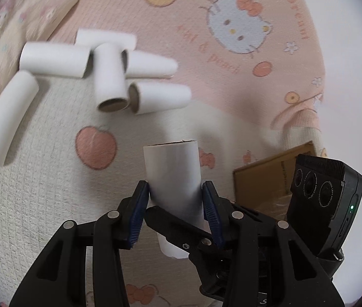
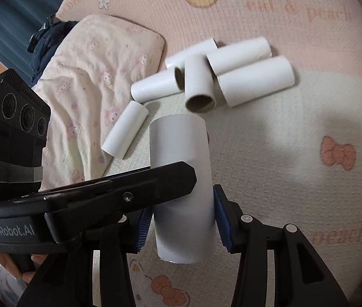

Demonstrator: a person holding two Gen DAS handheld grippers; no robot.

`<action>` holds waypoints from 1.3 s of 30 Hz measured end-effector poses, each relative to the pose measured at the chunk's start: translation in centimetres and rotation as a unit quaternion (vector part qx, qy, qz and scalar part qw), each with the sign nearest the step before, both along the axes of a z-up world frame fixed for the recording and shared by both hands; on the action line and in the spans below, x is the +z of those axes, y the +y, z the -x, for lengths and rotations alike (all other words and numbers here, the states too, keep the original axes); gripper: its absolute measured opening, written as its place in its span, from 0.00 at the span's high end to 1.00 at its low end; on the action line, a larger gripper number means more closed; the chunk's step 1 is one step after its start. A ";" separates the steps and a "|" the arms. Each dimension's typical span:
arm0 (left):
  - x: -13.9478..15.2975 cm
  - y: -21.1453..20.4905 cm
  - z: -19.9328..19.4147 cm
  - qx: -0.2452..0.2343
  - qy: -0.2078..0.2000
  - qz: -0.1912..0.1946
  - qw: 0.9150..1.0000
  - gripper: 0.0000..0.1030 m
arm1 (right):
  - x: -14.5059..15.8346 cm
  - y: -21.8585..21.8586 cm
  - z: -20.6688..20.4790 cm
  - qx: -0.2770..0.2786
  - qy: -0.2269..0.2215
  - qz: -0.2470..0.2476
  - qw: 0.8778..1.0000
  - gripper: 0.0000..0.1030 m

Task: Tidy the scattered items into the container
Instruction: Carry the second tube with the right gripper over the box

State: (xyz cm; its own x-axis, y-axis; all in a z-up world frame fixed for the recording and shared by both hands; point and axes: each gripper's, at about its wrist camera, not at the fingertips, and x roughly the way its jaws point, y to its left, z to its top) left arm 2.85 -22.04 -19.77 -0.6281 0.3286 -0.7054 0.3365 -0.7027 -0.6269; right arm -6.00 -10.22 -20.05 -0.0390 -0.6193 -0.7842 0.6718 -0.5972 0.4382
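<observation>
Two hand-held grippers (image 1: 176, 192) (image 2: 181, 212) angled down, tubes (image 1: 173, 176) (image 2: 181, 179) clamped (probably).

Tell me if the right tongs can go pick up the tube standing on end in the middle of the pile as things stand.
Probably not yet. The right tongs are already shut on a white tube, so nothing else fits between them. The upright tube itself lies in the open on the mat, with nothing in the way; drop the held one first.
</observation>
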 end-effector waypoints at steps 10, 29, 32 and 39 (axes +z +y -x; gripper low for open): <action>5.5 2.5 0.9 -0.042 0.055 -0.001 0.998 0.54 | 5.5 2.8 -0.3 -0.022 0.049 0.002 0.999 0.60; 14.1 10.5 5.9 -0.128 0.112 0.023 0.985 0.53 | 14.5 11.7 0.9 -0.085 0.106 -0.002 0.991 0.60; 15.5 12.2 7.3 -0.152 0.124 0.045 0.980 0.53 | 15.6 13.2 1.8 -0.095 0.112 -0.011 0.989 0.60; 18.0 16.4 11.2 -0.206 0.135 0.073 0.966 0.53 | 17.7 16.4 4.3 -0.123 0.126 -0.029 0.984 0.60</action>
